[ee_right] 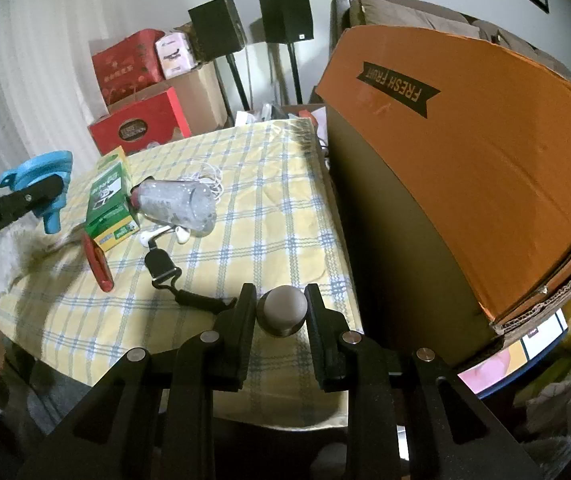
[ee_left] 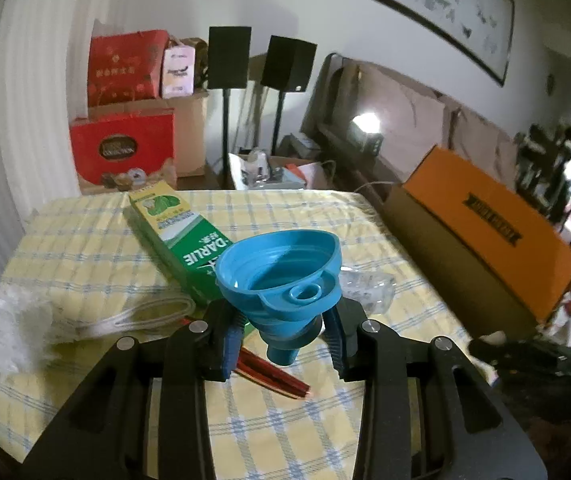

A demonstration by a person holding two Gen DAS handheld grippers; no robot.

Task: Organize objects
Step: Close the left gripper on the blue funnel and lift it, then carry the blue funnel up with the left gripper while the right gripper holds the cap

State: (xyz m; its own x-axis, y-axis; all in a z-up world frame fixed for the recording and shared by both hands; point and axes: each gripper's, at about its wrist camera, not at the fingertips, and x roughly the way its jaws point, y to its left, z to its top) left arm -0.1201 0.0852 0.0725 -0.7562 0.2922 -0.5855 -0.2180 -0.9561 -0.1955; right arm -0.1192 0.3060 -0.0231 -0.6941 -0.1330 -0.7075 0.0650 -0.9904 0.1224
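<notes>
Left gripper [ee_left: 285, 332] clamps blue funnel [ee_left: 281, 276], spout half-hidden; right gripper [ee_right: 281, 312] clamps grey ball [ee_right: 281, 310].

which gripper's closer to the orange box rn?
Right. The right gripper, holding a grey ball, sits beside the orange box; the left gripper, with the funnel, is across the table.

A blue collapsible funnel [ee_left: 281, 280] is clamped in the left tool [ee_left: 285, 332], wide mouth up, above the counter [ee_left: 85, 248]. A grey-brown ball-like object [ee_right: 281, 311] sits squeezed in the right tool [ee_right: 281, 312]. At ten o'clock from that ball lie a green toothpaste box [ee_right: 110, 204], a clear glittery tumbler [ee_right: 177, 208] on its side, white earphones [ee_right: 165, 234] and a red case [ee_right: 96, 262].
</notes>
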